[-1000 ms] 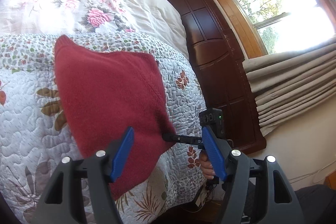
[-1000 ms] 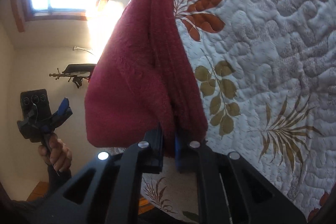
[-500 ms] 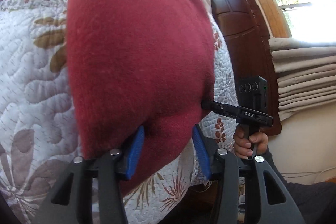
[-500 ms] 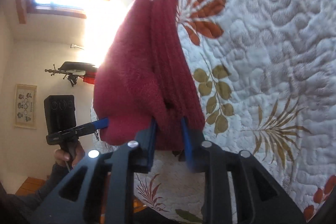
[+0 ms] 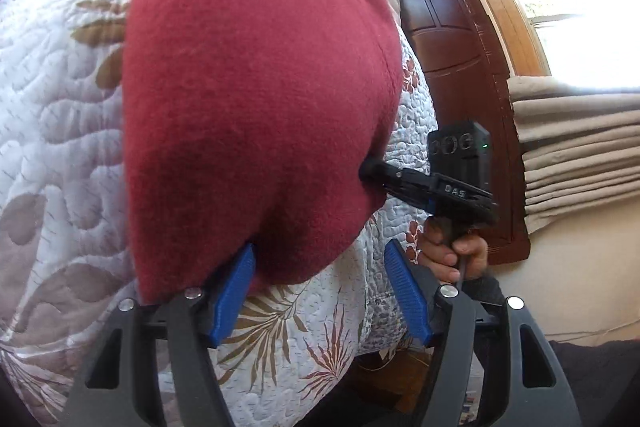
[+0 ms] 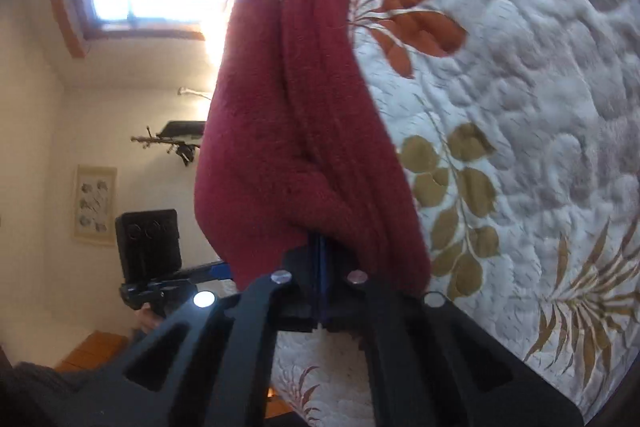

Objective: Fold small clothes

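Now red garment (image 6: 304, 131) long axis runs away from right gripper (image 6: 322, 279), clenched on hem; left gripper (image 5: 320, 291) released.

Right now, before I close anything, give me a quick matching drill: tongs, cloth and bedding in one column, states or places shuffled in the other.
Things:
1. left tongs
2. right tongs
3. red cloth
4. floral quilt

States or places:
A. covers the bed beneath everything
B. open, blue pads apart, the cloth's lower edge at one pad
C. lifted off the bedding, folded into layers
D. shut on a corner of the cloth

Pairs: 1-B, 2-D, 3-C, 4-A
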Motion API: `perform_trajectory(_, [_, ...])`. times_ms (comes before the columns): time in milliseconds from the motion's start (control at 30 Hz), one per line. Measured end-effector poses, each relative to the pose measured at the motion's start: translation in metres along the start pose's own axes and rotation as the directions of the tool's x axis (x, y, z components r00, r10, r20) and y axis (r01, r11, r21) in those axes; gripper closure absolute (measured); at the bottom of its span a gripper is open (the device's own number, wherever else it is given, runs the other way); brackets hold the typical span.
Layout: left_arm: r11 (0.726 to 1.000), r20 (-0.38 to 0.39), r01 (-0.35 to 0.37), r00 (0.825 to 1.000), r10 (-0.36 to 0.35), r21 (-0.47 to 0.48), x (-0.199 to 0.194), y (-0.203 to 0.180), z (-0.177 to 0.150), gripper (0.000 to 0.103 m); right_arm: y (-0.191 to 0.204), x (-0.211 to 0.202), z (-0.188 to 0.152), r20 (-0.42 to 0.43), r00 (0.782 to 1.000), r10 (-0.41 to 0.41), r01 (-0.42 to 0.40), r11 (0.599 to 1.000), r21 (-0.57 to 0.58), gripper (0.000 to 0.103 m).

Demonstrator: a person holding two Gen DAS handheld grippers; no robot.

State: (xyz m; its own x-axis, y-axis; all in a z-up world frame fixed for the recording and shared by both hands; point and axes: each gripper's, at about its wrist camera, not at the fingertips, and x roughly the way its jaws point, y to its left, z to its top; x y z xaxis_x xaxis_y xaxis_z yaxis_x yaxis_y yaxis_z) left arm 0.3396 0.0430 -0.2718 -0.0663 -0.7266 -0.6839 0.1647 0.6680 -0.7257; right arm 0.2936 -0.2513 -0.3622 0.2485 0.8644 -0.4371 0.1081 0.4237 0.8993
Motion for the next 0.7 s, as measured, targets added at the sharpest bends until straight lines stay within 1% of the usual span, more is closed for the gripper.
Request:
perform_trajectory(33, [1.0,0.003,-0.008,1.0,0.008,0.017,-0.003,-0.009,-0.001,0.036,0.009,-0.011,-0.003,0.018,1.0,0.002,-0.001,1.0,-0.026,0.101])
perform_trajectory(67, [0.999,0.009,-0.011,1.0,0.01,0.045,-0.007,-0.018,-0.003,0.033,0.021,-0.022,-0.005,0.038,0.999,0.013,-0.011,0.999,-0.053,0.094])
perform_trajectory(100, [0.998,0.016,-0.006,1.0,0.005,0.068,-0.012,-0.028,-0.006,0.032,0.032,-0.031,-0.003,0.057,0.998,0.033,-0.029,0.997,-0.069,0.081])
perform_trajectory(167, [0.997,0.025,0.023,0.999,-0.025,0.078,-0.016,-0.039,-0.011,0.029,0.051,-0.042,0.006,0.097,0.993,0.065,-0.056,0.993,-0.101,0.071])
perform_trajectory(233, [0.997,0.043,0.034,0.998,-0.037,0.071,-0.02,-0.045,-0.017,0.028,0.069,-0.039,0.024,0.091,0.988,0.121,-0.109,0.986,-0.13,0.071])
perform_trajectory(267, [0.997,0.05,0.047,0.998,-0.05,0.059,-0.022,-0.045,-0.019,0.027,0.075,-0.033,0.033,0.076,0.987,0.144,-0.132,0.981,-0.144,0.069])
perform_trajectory(300, [0.997,0.055,0.055,0.997,-0.057,0.047,-0.024,-0.043,-0.022,0.027,0.08,-0.024,0.042,0.049,0.984,0.17,-0.16,0.975,-0.153,0.06])
perform_trajectory(333, [0.998,0.061,0.054,0.997,-0.056,0.034,-0.023,-0.042,-0.024,0.026,0.08,-0.013,0.05,0.027,0.982,0.185,-0.179,0.972,-0.152,0.058])
perform_trajectory(400, [0.999,0.064,0.051,0.997,-0.051,0.003,-0.024,-0.037,-0.029,0.026,0.074,0.008,0.064,-0.015,0.981,0.195,-0.196,0.972,-0.131,0.058])
perform_trajectory(433, [0.999,0.065,0.045,0.997,-0.044,-0.012,-0.024,-0.034,-0.031,0.026,0.066,0.015,0.066,-0.034,0.981,0.193,-0.196,0.974,-0.117,0.06])
perform_trajectory(467, [0.999,0.067,0.042,0.997,-0.04,-0.022,-0.025,-0.032,-0.033,0.026,0.059,0.021,0.071,-0.047,0.98,0.192,-0.197,0.975,-0.108,0.072])
perform_trajectory(500, [0.999,0.072,0.043,0.997,-0.041,-0.031,-0.027,-0.028,-0.036,0.026,0.05,0.023,0.073,-0.053,0.981,0.186,-0.19,0.977,-0.096,0.097])
perform_trajectory(533, [0.998,0.082,0.043,0.996,-0.039,-0.045,-0.031,-0.024,-0.037,0.026,0.042,0.023,0.073,-0.059,0.984,0.17,-0.174,0.981,-0.083,0.103])
perform_trajectory(600, [0.996,0.112,0.034,0.993,-0.025,-0.077,-0.042,-0.018,-0.038,0.026,0.028,0.009,0.075,-0.046,0.981,0.186,-0.189,0.98,-0.056,0.103])
perform_trajectory(633, [0.995,0.133,0.03,0.991,-0.018,-0.094,-0.05,-0.014,-0.037,0.026,0.028,-0.002,0.077,-0.023,0.984,0.175,-0.176,0.983,-0.056,0.103])
perform_trajectory(667, [0.993,0.151,0.045,0.988,-0.028,-0.109,-0.056,-0.014,-0.035,0.025,0.033,-0.013,0.079,0.011,0.986,0.166,-0.165,0.984,-0.066,0.095])
perform_trajectory(700, [0.99,0.169,0.071,0.984,-0.049,-0.125,-0.063,-0.011,-0.032,0.025,0.038,-0.024,0.082,0.041,0.982,0.184,-0.181,0.981,-0.071,0.081])
